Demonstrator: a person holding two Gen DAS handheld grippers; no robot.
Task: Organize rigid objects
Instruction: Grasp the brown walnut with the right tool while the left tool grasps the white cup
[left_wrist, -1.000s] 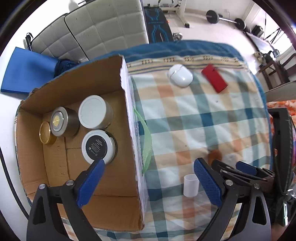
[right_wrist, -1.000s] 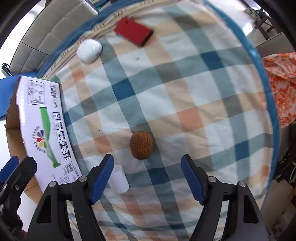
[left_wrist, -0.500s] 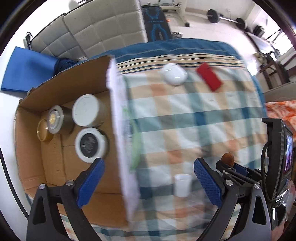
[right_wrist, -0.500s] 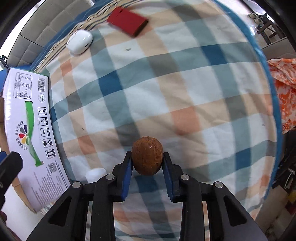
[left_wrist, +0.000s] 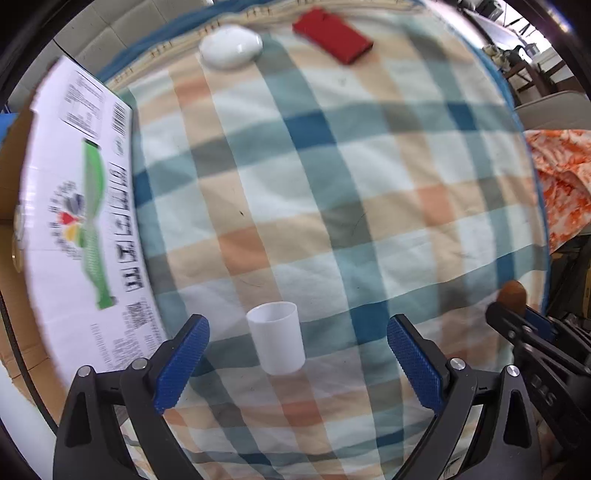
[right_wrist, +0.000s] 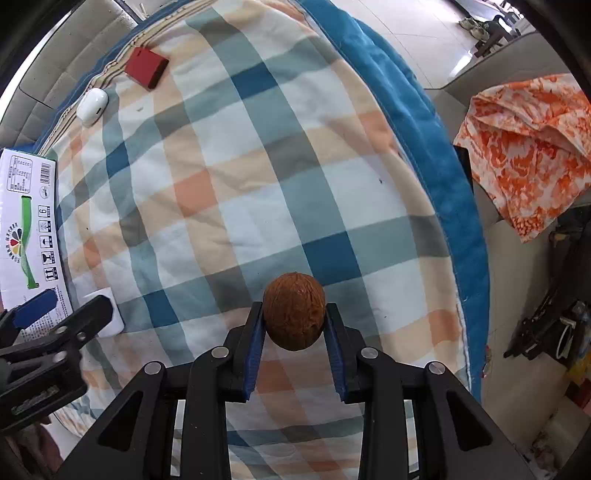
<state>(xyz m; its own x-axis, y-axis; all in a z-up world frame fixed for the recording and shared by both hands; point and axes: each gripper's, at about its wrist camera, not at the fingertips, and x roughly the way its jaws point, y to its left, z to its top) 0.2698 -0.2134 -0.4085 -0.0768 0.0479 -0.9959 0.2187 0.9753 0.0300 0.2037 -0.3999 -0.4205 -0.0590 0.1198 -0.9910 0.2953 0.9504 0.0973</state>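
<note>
My right gripper (right_wrist: 294, 325) is shut on a brown walnut (right_wrist: 294, 315) and holds it above the checked cloth. The walnut also shows at the right edge of the left wrist view (left_wrist: 511, 293). My left gripper (left_wrist: 297, 354) is open, with a small white plastic cup (left_wrist: 276, 341) standing upright between its fingers, touching neither. A white oval case (left_wrist: 231, 46) and a red flat box (left_wrist: 332, 35) lie at the far end of the cloth. The cardboard box (left_wrist: 77, 206) stands to the left, its inside hidden.
The checked cloth (right_wrist: 258, 184) covers a blue-edged table. An orange patterned cloth (right_wrist: 528, 147) lies on a chair to the right. Grey cushions are behind the table. My left gripper (right_wrist: 55, 321) shows at the left of the right wrist view, hiding most of the cup.
My right gripper closed on the walnut and lifted it. My left gripper moved from over the cardboard box to the right and down, and now brackets the white cup.
</note>
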